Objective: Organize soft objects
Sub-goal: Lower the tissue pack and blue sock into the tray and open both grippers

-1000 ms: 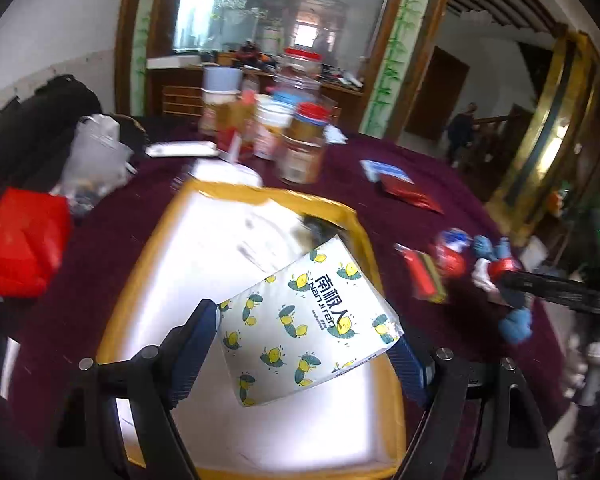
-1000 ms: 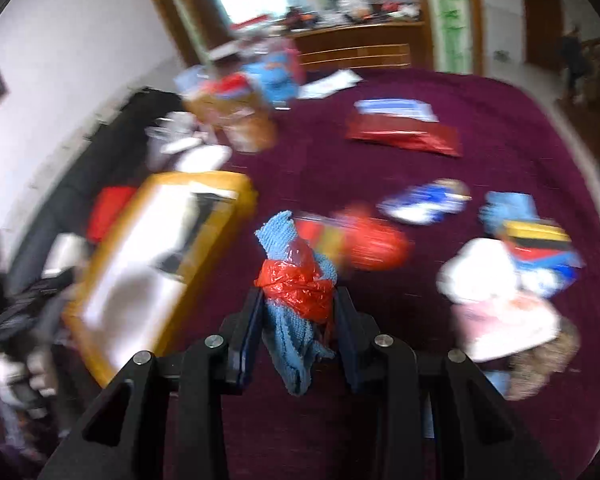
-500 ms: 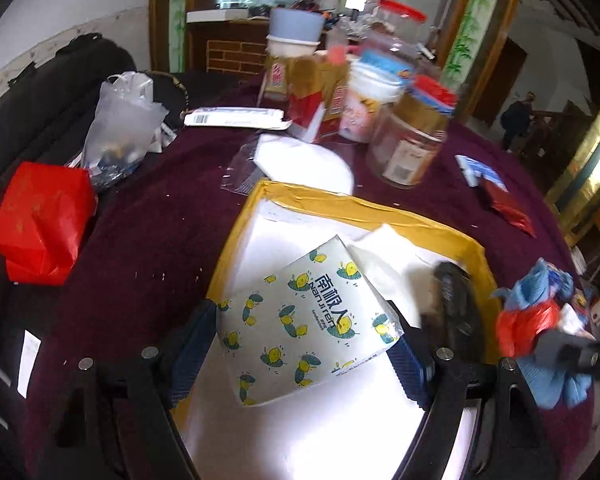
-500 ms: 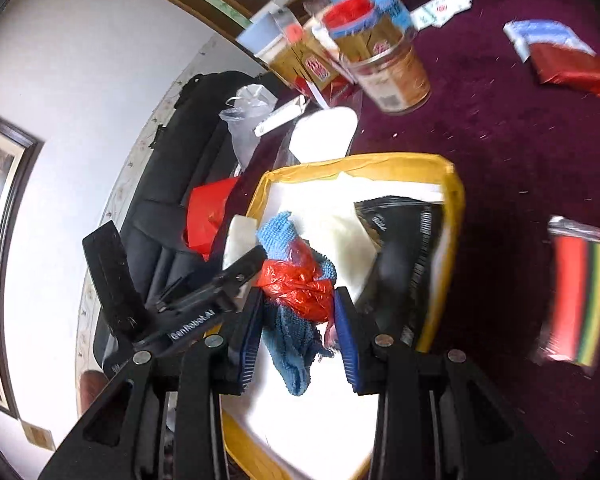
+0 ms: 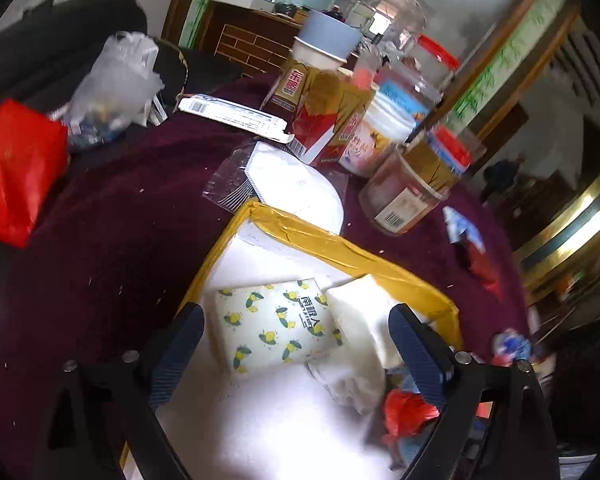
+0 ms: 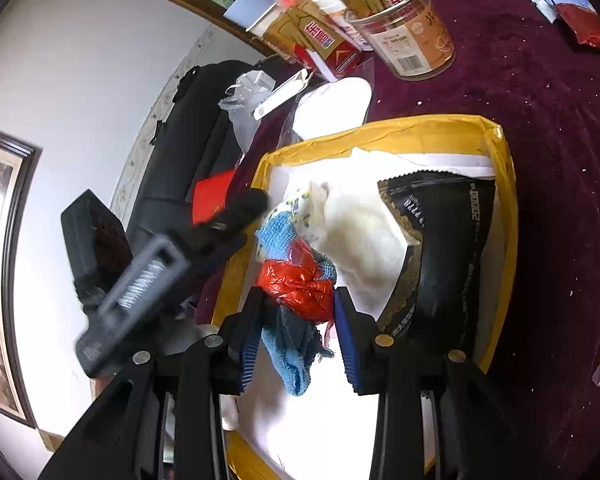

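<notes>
tissue pack (image 5: 274,324), lemon-print wrapper, chinese lettering

The left gripper (image 5: 294,354) has a matt black plastic frame with two angled arms – each arm carries a small round silver screw near its upper end. Its fingers (image 5: 176,350) are covered with dark blue ribbed pads. The right gripper (image 6: 296,338) is built the same way: black frame, silver screws, and brighter blue ribbed pads (image 6: 346,336). In the right wrist view the left gripper's black body shows blurred white lettering on one side.
</notes>
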Demonstrator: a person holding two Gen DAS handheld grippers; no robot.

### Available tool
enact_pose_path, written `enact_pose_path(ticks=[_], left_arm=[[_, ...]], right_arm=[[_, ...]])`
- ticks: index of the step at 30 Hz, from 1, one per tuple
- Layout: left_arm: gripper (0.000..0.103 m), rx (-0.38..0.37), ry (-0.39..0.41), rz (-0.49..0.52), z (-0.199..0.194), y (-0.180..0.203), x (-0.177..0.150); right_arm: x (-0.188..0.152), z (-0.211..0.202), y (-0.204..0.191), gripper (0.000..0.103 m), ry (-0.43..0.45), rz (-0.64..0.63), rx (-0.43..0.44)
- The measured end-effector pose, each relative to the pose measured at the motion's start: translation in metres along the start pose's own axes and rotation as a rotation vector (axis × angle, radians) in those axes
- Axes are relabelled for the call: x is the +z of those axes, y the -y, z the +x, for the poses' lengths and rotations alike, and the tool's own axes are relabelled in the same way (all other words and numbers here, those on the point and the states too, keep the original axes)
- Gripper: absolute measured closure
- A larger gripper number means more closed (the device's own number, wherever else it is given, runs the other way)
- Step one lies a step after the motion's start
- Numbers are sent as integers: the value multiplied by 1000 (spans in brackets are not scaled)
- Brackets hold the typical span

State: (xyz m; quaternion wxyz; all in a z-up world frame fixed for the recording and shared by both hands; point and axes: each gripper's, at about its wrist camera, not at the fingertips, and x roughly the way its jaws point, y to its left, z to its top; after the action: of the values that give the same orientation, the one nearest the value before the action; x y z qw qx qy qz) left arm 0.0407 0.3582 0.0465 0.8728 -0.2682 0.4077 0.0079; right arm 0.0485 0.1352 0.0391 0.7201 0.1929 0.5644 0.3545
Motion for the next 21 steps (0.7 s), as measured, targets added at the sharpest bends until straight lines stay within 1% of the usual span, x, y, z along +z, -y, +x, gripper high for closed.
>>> enact_pose_path(ticks=[1,4,5,6,9,11,13,14,15,18,21], left_arm=[[7,-14,18,-11,-9,-2,0],[7,-38,118,-26,-51,-5,-5],[7,-63,147,-30,-68,-5,-9],[8,-81,169,-32,-81,-4,-13],[8,-95,226,-35,-114,-5,-25],[7,-106,246,-50,-128,-9,-34],[6,-115,254,-73,-134,-13,-42],[6,-119,255,-86,-135,-16,-47],[6,-119,256,-96,-136,-18,-50],[6,-120,263,-100,-140,-17,-59],[6,-123,272,-92,-147,-14,-67]], right_arm=[[-1,2,-1,69,-8,-11,-7],[-5,16,-9,68,-51,-52,-37],[-5,21,-10,68,-58,-58,-45],[-6,27,-12,68,-67,-65,-55],[-3,46,-18,68,-104,-77,-82],[1,59,-22,67,-115,-88,-116],[5,68,-27,65,-104,-115,-174],[8,74,-28,54,-105,-122,-191],[11,79,-28,50,-107,-126,-201],[14,74,-33,48,-58,-136,-181],[9,49,-39,48,-21,-164,-151]])
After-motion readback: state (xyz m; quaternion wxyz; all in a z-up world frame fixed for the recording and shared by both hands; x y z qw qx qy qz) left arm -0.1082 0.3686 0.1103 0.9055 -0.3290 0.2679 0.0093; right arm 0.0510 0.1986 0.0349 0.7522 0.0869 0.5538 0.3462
